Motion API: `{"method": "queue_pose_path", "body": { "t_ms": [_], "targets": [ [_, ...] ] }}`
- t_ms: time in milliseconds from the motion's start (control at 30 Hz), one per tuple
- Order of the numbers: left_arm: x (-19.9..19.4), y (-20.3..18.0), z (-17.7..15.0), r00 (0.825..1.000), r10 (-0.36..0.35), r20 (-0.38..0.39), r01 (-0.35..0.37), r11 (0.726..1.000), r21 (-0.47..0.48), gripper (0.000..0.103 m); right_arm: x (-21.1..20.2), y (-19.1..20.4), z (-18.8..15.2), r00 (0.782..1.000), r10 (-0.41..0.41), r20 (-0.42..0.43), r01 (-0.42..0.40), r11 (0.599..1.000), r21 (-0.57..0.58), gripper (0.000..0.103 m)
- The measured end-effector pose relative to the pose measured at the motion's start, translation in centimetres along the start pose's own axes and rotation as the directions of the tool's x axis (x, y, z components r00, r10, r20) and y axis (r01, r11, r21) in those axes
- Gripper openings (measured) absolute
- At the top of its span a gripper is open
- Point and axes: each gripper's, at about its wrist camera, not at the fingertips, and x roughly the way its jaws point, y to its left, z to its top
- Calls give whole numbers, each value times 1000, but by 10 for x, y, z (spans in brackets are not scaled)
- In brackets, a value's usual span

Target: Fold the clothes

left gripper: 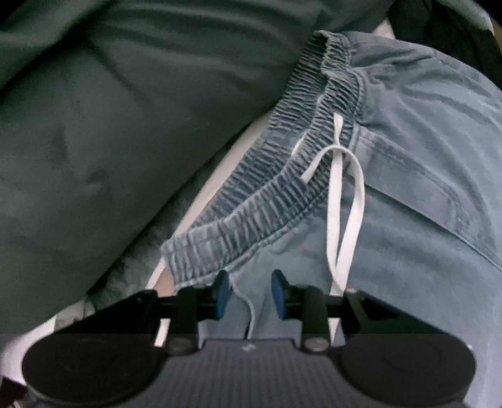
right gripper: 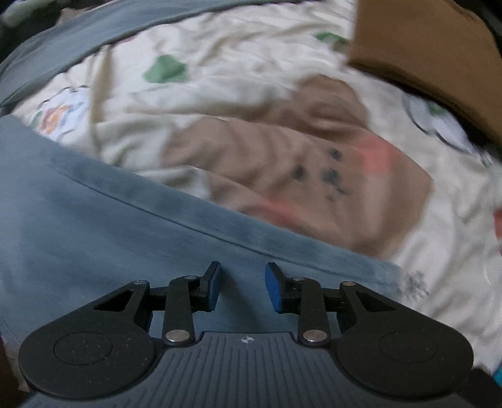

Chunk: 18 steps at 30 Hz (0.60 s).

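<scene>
Left tongs [left gripper: 250, 293] parted over jeans [left gripper: 408, 157]; right tongs [right gripper: 243, 287] parted, only there printed sheet [right gripper: 251, 47]

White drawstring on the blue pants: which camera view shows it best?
The left wrist view: the white drawstring hangs looped from the gathered elastic waistband, sharp and unobstructed. The right wrist view shows only plain blue pants fabric on a printed bedsheet, no drawstring.

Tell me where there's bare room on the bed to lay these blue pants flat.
The best free patch is the cream printed bedsheet, bordered by the blue elastic-waist pants, the grey band and the brown cardboard box. It is crowded on the waistband side: the dark green garment leaves only a thin white strip beside the pants.
</scene>
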Motion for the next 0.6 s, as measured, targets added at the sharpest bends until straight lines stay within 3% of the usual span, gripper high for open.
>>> {"method": "queue_pose_path", "body": {
  "t_ms": [100, 233, 433, 600],
  "targets": [
    [-6, 4, -9, 1000, -18, -17, 18, 1000, -11, 32, -1, -23, -13, 1000, -29, -9, 29, 999, 42, 37],
    [-12, -4, -17, 999, -42, -24, 41, 999, -19, 43, 0, -45, -24, 1000, -27, -2, 27, 998, 60, 36],
    [-30, -20, -41, 994, -110, -14, 110, 994, -22, 46, 2, -40, -22, 998, -67, -8, 67, 997, 41, 38],
    [-47, -25, -56, 991, -137, -11, 136, 990, -18, 47, 1, -44, -21, 999, -50, -18, 51, 997, 63, 38]
  ]
}}
